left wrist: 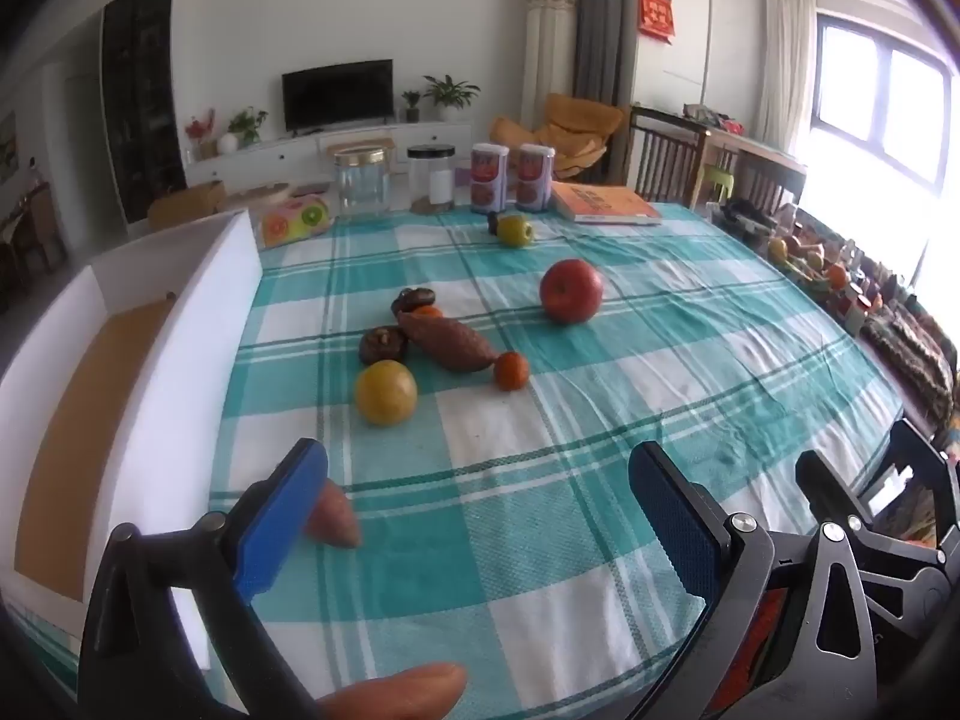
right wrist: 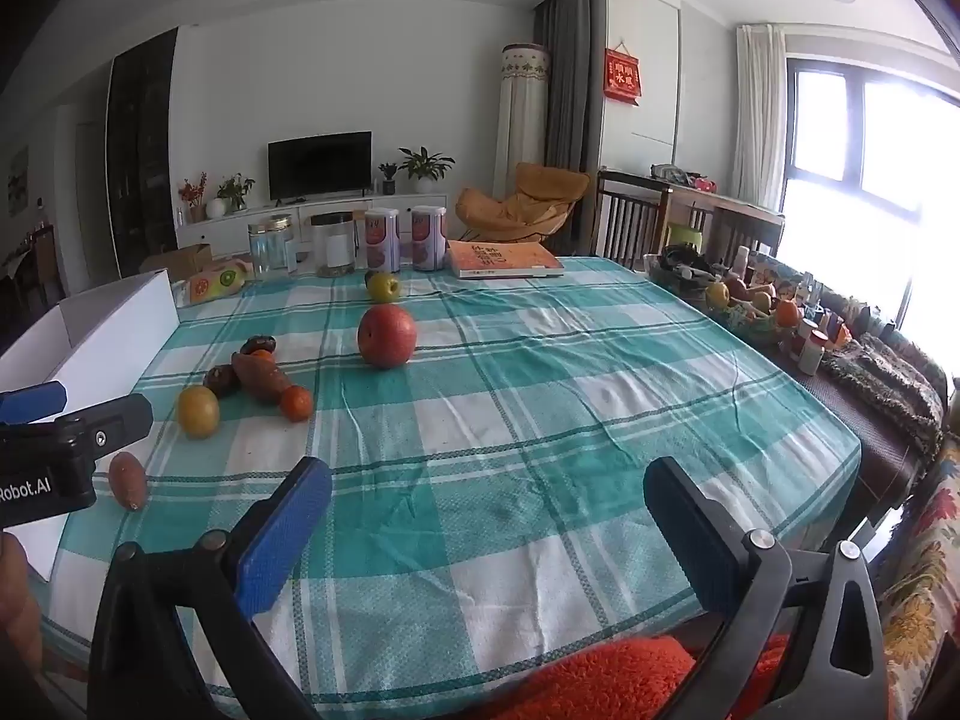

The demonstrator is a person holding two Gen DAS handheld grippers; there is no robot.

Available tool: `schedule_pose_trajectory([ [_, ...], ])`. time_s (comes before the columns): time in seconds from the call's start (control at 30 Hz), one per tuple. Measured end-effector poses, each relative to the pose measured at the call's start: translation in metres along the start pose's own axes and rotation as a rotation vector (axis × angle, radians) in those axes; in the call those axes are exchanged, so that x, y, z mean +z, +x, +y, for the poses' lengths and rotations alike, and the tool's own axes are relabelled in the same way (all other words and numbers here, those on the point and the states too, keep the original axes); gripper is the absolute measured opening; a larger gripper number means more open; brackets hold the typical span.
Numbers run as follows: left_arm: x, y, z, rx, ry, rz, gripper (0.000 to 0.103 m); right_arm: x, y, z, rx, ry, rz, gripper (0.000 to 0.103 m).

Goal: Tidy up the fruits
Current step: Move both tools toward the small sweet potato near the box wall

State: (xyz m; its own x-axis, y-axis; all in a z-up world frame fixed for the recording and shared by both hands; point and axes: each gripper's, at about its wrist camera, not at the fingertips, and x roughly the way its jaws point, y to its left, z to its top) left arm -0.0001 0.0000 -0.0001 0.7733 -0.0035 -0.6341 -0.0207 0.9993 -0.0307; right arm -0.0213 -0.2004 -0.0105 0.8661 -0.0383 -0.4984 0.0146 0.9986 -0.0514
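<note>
**Teal-checked cloth, fruit loose, both tools empty**

Teal and white cloth covers the table [left wrist: 600, 540]. The red apple [left wrist: 570, 290] sits mid-table; the yellow fruit [left wrist: 385, 392] lies nearer the left edge, beside the white box [left wrist: 198, 312]. The left gripper [left wrist: 480, 516] and right gripper [right wrist: 489, 516] both hover with jaws wide apart, holding nothing. The apple looks firm, smooth and likely to roll; grip it across its widest part.
</note>
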Motion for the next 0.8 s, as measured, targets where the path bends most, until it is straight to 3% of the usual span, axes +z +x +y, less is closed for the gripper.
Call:
schedule_pose_trajectory([
  [0.53, -0.007, 0.0, -0.007, -0.012, 0.002, 0.012, 0.101, -0.002, -0.004, -0.001, 0.001, -0.008, -0.015, 0.103],
  [0.67, -0.007, 0.0, -0.007, -0.01, 0.003, 0.013, 0.101, 0.004, 0.002, 0.003, 0.015, -0.048, 0.061, 0.103],
  [0.8, -0.009, 0.002, -0.007, -0.01, -0.006, 0.018, 0.101, 0.01, 0.005, 0.005, -0.027, -0.114, 0.122, 0.103],
])
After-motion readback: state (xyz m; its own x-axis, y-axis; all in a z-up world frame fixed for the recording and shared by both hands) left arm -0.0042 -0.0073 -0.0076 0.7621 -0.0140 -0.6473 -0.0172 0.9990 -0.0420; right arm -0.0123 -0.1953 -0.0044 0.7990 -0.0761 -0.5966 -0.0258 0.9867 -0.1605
